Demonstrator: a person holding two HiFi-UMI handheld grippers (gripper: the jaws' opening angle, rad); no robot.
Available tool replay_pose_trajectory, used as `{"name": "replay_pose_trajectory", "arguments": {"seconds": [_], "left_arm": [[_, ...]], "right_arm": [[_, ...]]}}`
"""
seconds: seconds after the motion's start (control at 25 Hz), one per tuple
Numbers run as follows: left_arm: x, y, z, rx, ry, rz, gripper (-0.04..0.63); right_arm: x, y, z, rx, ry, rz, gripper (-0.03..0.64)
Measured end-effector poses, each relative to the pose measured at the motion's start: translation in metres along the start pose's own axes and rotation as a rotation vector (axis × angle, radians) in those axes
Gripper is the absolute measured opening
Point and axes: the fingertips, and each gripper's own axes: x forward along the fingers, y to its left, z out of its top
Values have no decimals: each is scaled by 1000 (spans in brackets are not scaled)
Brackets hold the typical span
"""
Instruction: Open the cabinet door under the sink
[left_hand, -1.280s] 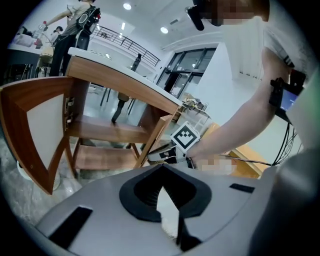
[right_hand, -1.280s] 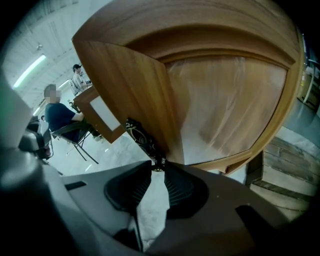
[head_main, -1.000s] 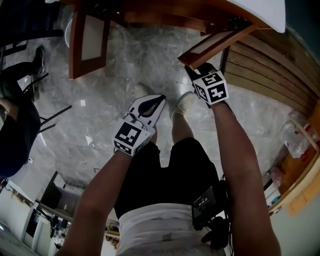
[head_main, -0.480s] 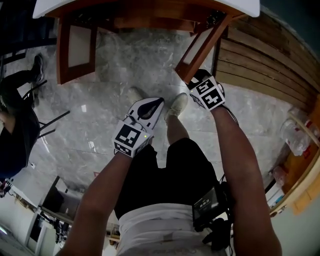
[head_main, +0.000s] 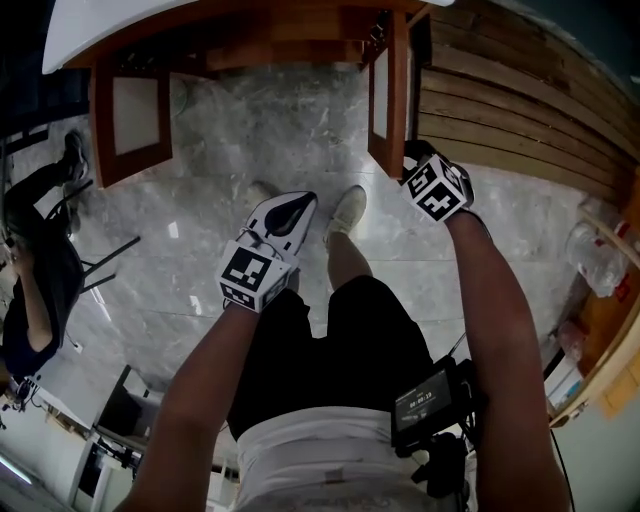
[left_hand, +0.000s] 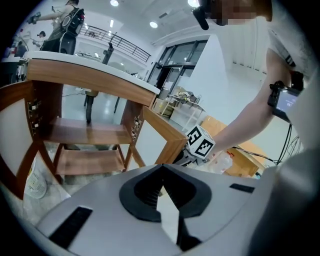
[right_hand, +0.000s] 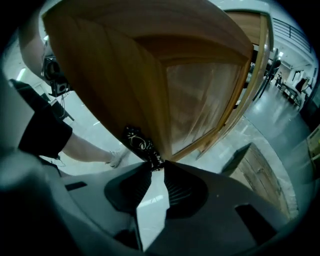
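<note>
Under the white countertop the wooden cabinet stands with both doors swung out. The left door has a pale panel. The right door points edge-on toward me. My right gripper is at that door's lower outer corner, shut on its dark ornate handle, which sits between the jaw tips of the right gripper. My left gripper hangs over the floor in front of the cabinet; in its own view the left gripper is shut with nothing in it, facing the inner shelves.
A wooden slat wall runs along the right, with a plastic bottle and shelving past it. A seated person and a chair are at the left. My shoes stand on the marble floor. A plastic bag lies inside the cabinet.
The right gripper has pulled the right door further round to the right, from slanted to nearly edge-on. The left gripper has drifted a little and stayed shut.
</note>
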Motion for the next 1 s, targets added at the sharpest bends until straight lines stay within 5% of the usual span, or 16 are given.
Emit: {"name": "replay_pose_trajectory", "arguments": {"seconds": [0.2, 0.48, 0.72, 1.0], "left_arm": [[9, -12, 2, 19, 18, -6, 10], [0, -9, 20, 30, 16, 27, 10], [-46, -8, 50, 48, -16, 101, 11], [-94, 21, 74, 40, -41, 171, 10]], "right_arm": [[-5, -4, -6, 26, -23, -1, 86], [-6, -14, -37, 110, 17, -122, 87], [-59, -10, -31, 321, -131, -188, 87], [-123, -9, 16, 338, -250, -234, 33]]}}
